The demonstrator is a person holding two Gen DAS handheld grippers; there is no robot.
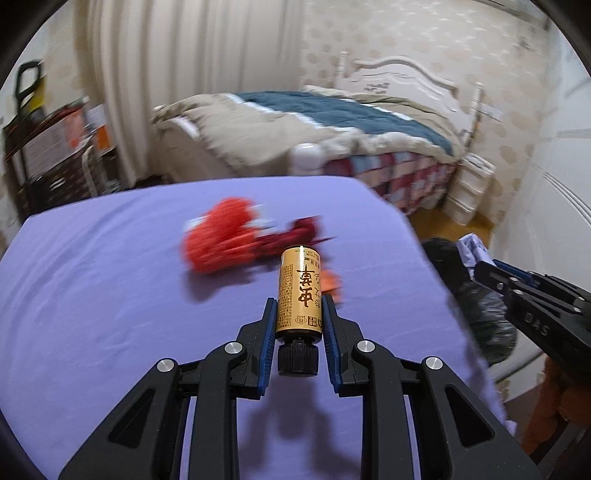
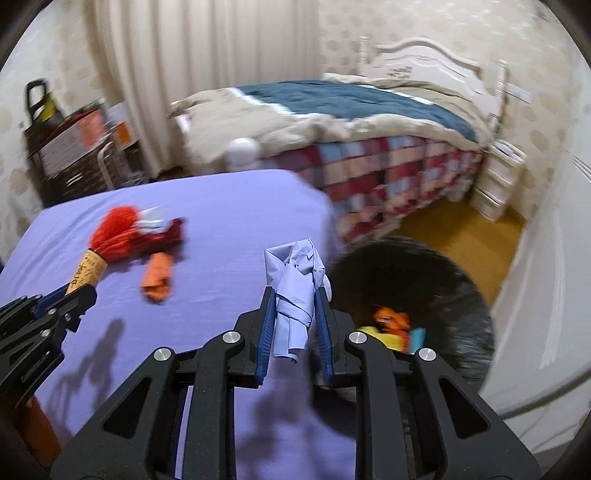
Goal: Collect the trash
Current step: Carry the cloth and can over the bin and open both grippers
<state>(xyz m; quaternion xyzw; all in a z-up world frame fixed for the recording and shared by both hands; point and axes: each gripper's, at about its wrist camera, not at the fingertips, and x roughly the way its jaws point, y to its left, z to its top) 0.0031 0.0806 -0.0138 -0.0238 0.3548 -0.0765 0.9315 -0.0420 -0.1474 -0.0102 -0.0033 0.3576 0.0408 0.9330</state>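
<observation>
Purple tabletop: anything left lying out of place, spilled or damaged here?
Nothing spilled or visibly damaged. Loose litter remains on the purple tabletop: a red crumpled wrapper pile and an orange scrap, blurred. The gold bottle and crumpled paper are held in tongs.

Bedroom, as seen from my rig: table under purple cloth (image 2: 229,206) in foreground. Beyond it, bed (image 2: 388,173) with beige-and-teal quilt (image 2: 332,99), checkered red-blue skirt, white carved headboard (image 2: 424,55). Cream pleated curtain (image 2: 207,66) covers far wall; patterned beige wallpaper (image 1: 424,33) beside it. Dark cluttered shelf (image 1: 48,155) at left. White nightstand (image 2: 498,177) by headboard. Yellow-brown wood floor (image 2: 443,229).
</observation>
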